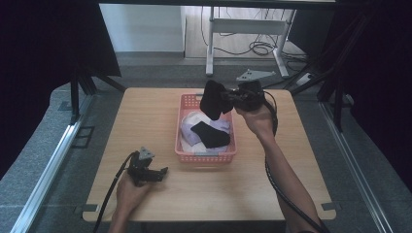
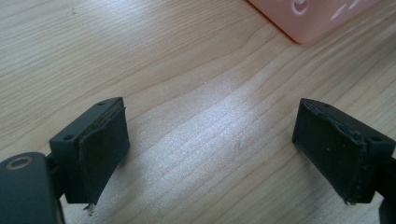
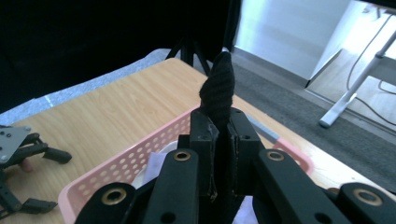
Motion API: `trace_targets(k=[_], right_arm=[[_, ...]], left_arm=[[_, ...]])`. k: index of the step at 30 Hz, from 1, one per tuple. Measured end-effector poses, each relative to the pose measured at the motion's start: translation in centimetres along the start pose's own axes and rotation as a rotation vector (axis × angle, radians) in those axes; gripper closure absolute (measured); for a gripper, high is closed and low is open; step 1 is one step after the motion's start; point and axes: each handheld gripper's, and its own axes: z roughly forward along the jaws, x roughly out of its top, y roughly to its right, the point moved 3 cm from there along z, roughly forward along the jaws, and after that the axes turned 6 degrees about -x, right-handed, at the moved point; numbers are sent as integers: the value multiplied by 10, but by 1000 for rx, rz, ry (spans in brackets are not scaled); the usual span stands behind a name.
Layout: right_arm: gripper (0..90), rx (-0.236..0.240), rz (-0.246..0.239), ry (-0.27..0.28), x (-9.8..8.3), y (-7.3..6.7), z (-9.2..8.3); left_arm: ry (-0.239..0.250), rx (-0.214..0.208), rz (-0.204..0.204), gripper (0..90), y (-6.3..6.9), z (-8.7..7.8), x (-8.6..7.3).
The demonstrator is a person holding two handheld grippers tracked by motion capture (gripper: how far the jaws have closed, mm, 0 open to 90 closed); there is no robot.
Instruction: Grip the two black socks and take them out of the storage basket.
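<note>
Here, black knit sock (image 1: pixel 212 99), dark & bunched, is clamped in right gripper (image 1: pixel 228 101) above pink basket's (image 1: pixel 206 156) far end. Right arm stretched forward, hand raised. Sock's long axis runs roughly top-to-bottom. Left gripper (image 1: pixel 156 172) low over counter (image 1: pixel 145 111), jaws apart w/ nothing between.

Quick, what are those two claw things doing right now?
Left gripper: open, empty, low over the wooden table.
Right gripper: closed on a black fabric sock, above the pink plastic basket.
</note>
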Motion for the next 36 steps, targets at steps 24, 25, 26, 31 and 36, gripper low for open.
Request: trace_targets(k=[24, 25, 26, 31, 36], right_arm=[[834, -172, 102, 26, -27, 71, -63], [833, -176, 103, 24, -29, 72, -64], [833, -189, 107, 20, -34, 76, -68], [833, -200, 126, 14, -43, 83, -74], [833, -209, 149, -2, -58, 90, -81]], left_arm=[[3, 1, 0, 103, 0, 0, 0], [4, 0, -1, 103, 0, 0, 0], [2, 0, -1, 103, 0, 0, 0], [3, 1, -1, 103, 0, 0, 0], [3, 1, -1, 103, 0, 0, 0]])
